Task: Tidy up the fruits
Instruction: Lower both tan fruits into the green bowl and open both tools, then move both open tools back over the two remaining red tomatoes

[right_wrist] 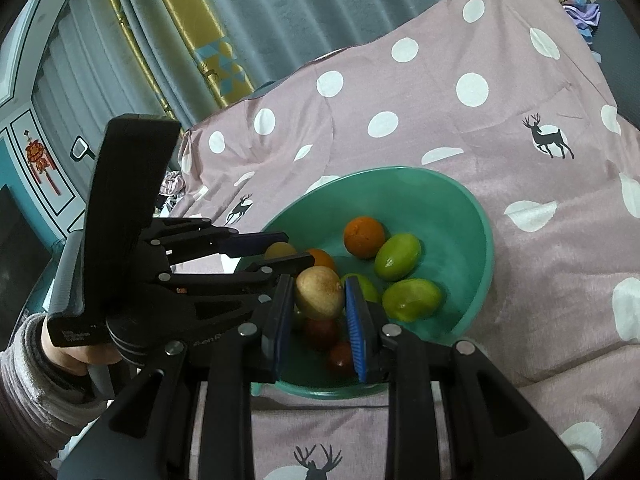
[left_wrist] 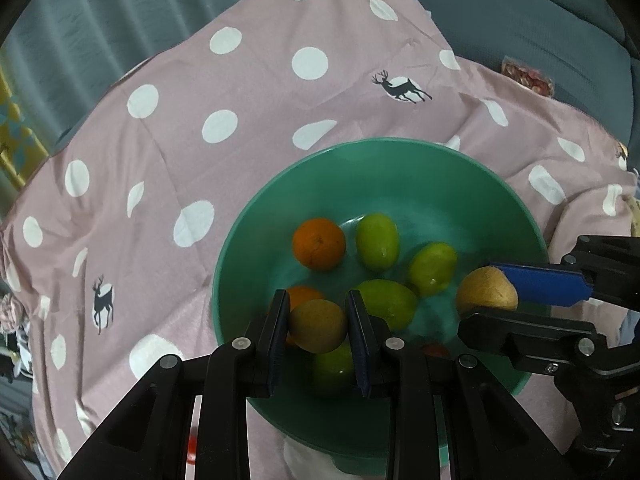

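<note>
A green bowl (left_wrist: 360, 148) (right_wrist: 400, 172) sits on the cloth, with both grippers over its near side. My left gripper (left_wrist: 318, 300) (right_wrist: 298, 248) is shut on a tan round fruit (left_wrist: 318, 330) (right_wrist: 279, 250). The right gripper (right_wrist: 318, 282) (left_wrist: 480, 294) is shut on a second tan fruit (right_wrist: 320, 300) (left_wrist: 486, 292). Loose in the bowl lie an orange (left_wrist: 319, 244), another orange (left_wrist: 304, 296) partly behind the left finger, three green fruits (left_wrist: 377, 242) and small red fruits (right_wrist: 320, 332) under the right gripper.
A pink cloth with white dots and deer (left_wrist: 240, 160) covers the surface around the bowl. Grey curtains (right_wrist: 120, 60) hang behind, and a grey sofa (left_wrist: 540, 20) with a snack packet (left_wrist: 528, 78) lies beyond. A hand in a grey sleeve (right_wrist: 36, 380) holds the left gripper.
</note>
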`<state>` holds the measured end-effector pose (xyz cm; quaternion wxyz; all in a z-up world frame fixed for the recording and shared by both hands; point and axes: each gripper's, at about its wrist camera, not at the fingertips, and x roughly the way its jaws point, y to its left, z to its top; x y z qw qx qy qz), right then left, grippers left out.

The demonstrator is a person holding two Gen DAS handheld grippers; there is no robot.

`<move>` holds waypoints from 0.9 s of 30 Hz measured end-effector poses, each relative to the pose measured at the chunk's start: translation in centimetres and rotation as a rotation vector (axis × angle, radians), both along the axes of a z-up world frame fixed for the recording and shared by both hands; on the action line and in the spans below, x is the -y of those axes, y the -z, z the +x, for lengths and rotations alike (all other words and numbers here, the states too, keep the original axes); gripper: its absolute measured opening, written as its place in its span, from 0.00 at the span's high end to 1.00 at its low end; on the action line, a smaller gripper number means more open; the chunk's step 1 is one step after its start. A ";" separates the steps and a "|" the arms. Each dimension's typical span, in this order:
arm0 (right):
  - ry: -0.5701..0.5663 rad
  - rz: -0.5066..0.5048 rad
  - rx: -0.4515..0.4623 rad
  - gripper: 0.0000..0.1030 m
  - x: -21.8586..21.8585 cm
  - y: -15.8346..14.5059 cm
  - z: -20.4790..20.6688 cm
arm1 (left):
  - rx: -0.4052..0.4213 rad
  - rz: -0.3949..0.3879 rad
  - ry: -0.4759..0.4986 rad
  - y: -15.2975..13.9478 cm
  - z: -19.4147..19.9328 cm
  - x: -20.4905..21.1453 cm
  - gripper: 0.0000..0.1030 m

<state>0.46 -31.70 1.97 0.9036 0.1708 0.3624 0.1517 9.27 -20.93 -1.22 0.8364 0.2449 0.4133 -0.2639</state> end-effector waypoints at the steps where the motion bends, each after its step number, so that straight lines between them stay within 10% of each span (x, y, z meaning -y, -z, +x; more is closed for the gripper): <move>1: 0.000 -0.004 -0.001 0.75 -0.1 0.0 0.0 | -0.001 0.003 0.000 0.1 0.0 0.0 0.72; 27: 0.017 -0.010 -0.021 0.72 0.0 0.0 -0.1 | 0.005 0.020 0.002 0.3 0.1 0.2 0.72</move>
